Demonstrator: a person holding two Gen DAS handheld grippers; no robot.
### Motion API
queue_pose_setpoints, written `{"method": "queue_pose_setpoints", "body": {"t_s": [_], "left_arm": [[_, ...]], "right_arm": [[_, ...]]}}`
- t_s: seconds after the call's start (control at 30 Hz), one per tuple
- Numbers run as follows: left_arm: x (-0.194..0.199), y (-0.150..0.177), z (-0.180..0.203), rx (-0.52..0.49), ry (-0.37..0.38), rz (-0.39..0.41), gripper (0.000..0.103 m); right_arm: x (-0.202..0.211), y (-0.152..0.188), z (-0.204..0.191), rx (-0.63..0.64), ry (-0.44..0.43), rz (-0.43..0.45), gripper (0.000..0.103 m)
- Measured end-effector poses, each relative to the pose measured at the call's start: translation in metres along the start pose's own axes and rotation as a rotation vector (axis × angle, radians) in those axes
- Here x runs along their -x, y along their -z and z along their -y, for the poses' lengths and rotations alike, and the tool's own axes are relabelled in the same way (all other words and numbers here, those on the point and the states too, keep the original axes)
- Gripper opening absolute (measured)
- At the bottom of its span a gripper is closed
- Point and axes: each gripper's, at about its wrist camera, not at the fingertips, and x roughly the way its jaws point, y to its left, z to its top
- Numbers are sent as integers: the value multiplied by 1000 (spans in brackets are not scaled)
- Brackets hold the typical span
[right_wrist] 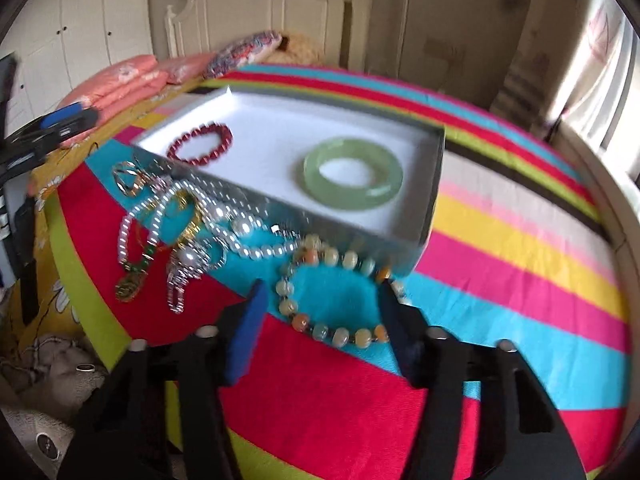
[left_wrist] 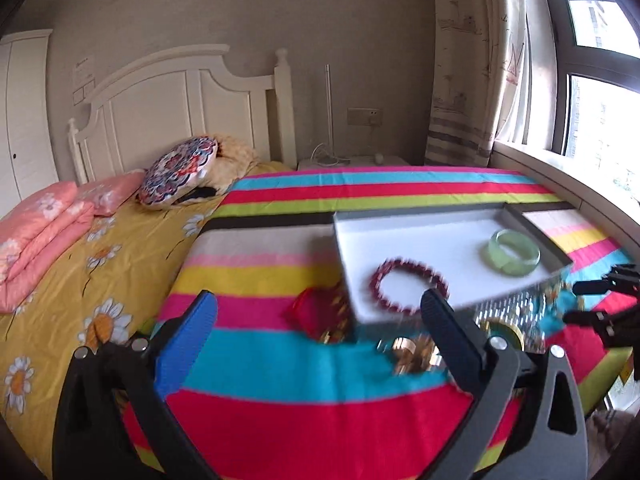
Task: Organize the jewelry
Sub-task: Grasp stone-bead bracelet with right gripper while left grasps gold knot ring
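Beside tray (right_wrist: pixel 434 184): pale bead bracelet (right_wrist: pixel 332 292) between unclamped right gripper (right_wrist: pixel 320 300); left gripper (left_wrist: pixel 320 308) wide, empty; loose jewelry (left_wrist: pixel 412 352) blurred.

Glossy green bangle (right_wrist: pixel 353 179) lies on matt white tray lining (right_wrist: pixel 280 136).

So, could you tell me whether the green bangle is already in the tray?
In. The green bangle lies flat on the tray's white lining, beside the red bead bracelet.
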Motion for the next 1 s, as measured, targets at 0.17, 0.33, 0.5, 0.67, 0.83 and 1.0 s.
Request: {"method": "queue_pose_setpoints", "body": {"t_s": [0.17,0.33,0.5,0.67,0.83,1.0], "left_arm": [[11,26,-2,-47,21,-28,101],[5,41,10,-59,113,-76,101],[-7,40,14,41,223,-121,101],[-23,26,12,145,270,-156,99],[-39,19,16,170,293,-189,91],[-59,21,30,136,296,-247,67]], "right_arm": [[-5,2,-15,37,-2,1,38],[-5,2,-21,30,-52,4,15],[-2,5,-15,-22,-74,32,13],[4,6,-11,-55,-95,72,13],[7,6,-4,-87,-118,93,13],[7,8,1,-104,-118,93,13]]}}
